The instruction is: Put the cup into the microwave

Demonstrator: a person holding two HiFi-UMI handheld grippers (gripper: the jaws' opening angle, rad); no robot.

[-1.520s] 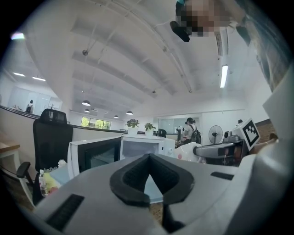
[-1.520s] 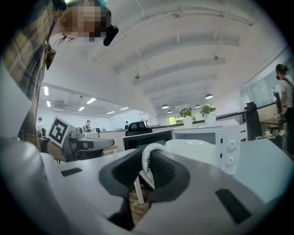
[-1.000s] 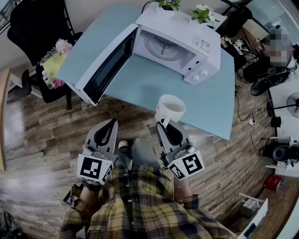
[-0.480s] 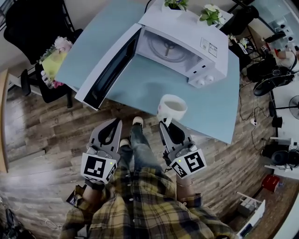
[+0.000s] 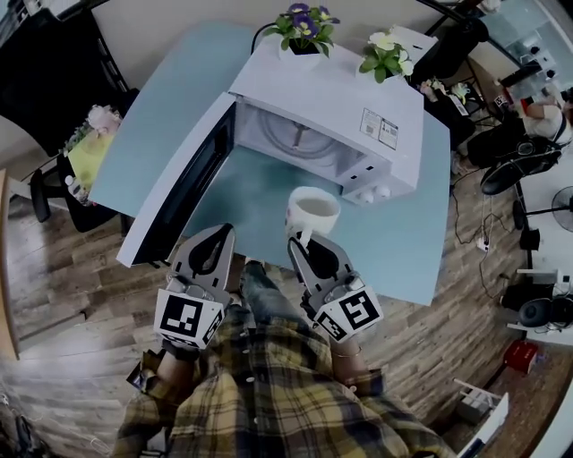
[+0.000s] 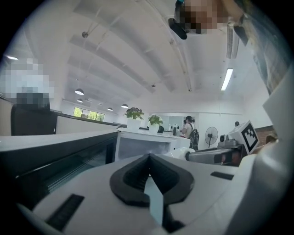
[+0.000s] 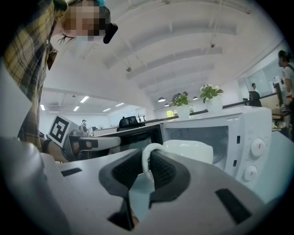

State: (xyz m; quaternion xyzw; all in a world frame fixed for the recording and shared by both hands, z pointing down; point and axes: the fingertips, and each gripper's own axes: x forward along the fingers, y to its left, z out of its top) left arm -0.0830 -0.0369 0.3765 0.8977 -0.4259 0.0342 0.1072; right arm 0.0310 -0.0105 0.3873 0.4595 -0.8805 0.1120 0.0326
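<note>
- Right gripper [image 5: 304,240]: jaws clamped on the handle [image 7: 146,161] of the white cup [image 5: 313,210]. The right gripper view shows the handle loop pinched between the 2 dark pads; the lower part of the loop is hidden behind them.
- Cup is held upright above the blue table [image 5: 421,228], just in front of the microwave [image 5: 358,98] opening and not inside it. Can't tell what's in the cup; the head view shows only a pale interior.
- Left gripper [image 5: 220,231]: jaws closed tip to tip w/ nothing between them, seen clearly in the left gripper view [image 6: 148,157]. It's beside the right one, near the open microwave door [image 5: 175,201].
- Door swings out to the left in the head view; its dark window shows nothing through it.
- Microwave cavity: the turntable [image 5: 295,134] is partly visible, the rest is in shadow under the top panel. 2 knobs [image 7: 254,158] on the right; the label print is too small to read.
- 2 potted plants [image 5: 303,22] sit on top of the microwave.
- Person's plaid shirt [image 5: 269,385] fills the bottom of the head view; both hands are mostly hidden behind the marker cubes [image 5: 188,320].
- Top right of the head view is cluttered & cut off; items there can't be told apart.
</note>
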